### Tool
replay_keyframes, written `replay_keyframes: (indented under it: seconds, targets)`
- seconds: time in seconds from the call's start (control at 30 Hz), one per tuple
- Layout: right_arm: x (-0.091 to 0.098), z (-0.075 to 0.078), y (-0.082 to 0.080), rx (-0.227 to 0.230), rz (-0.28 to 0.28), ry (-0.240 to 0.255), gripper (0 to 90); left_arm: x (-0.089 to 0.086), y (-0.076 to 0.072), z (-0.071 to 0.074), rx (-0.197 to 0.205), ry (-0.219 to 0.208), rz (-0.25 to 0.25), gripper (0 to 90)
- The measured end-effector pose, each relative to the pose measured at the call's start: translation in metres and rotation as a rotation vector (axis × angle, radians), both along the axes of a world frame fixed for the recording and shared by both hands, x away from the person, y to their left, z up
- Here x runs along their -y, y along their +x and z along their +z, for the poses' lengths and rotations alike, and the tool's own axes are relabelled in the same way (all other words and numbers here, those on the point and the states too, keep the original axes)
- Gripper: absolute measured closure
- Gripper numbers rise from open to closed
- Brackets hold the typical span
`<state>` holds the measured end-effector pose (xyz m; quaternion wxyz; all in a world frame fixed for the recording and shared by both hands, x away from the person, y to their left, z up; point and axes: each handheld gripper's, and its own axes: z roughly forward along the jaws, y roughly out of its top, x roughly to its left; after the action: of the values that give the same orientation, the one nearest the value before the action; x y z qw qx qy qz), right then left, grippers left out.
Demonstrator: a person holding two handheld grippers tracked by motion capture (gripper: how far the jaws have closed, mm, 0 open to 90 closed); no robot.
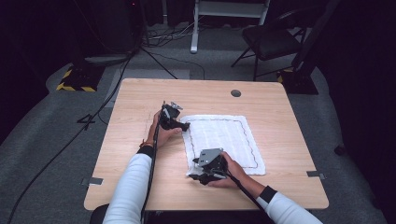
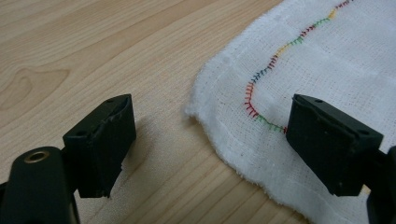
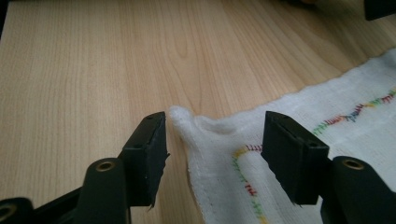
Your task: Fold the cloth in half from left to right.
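Cloth [image 1: 224, 140]: white woven gauze, soft, matt, fuzzy edges, w/ multicolour thread stitching [image 2: 261, 74]. Table [image 1: 140, 140]: pale wood-grain top, smooth, slight sheen (looks laminate). Left gripper [image 2: 205, 140] & right gripper [image 3: 212, 154]: black matt plastic, pad edges rough, brass-looking inserts.

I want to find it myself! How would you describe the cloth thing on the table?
Look at the light wooden table in the middle of the grey floor. On its right half lies a flat white cloth, between the two black grippers. It is the only soft thing there, and a wavy line of rainbow-coloured stitching runs just inside its edge.
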<state>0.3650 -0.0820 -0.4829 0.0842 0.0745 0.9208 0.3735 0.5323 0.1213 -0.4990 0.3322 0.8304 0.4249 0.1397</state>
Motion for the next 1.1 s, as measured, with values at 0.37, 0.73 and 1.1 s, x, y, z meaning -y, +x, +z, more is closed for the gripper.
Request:
replay_keyframes:
  seconds: [0.37, 0.73, 1.1]
  targets:
    - [-0.012, -0.008, 0.003, -0.016, -0.029, -0.035, 71.0, -0.005, -0.005, 0.003, 0.003, -0.038, -0.100, 60.4]
    - [-0.014, -0.006, 0.003, 0.016, -0.059, -0.060, 86.1, -0.011, -0.006, 0.005, -0.024, -0.053, -0.144, 83.9]
    - [-0.024, 0.007, -0.001, 0.050, -0.059, -0.021, 86.5, -0.034, -0.016, 0.020, -0.015, -0.055, -0.108, 84.2]
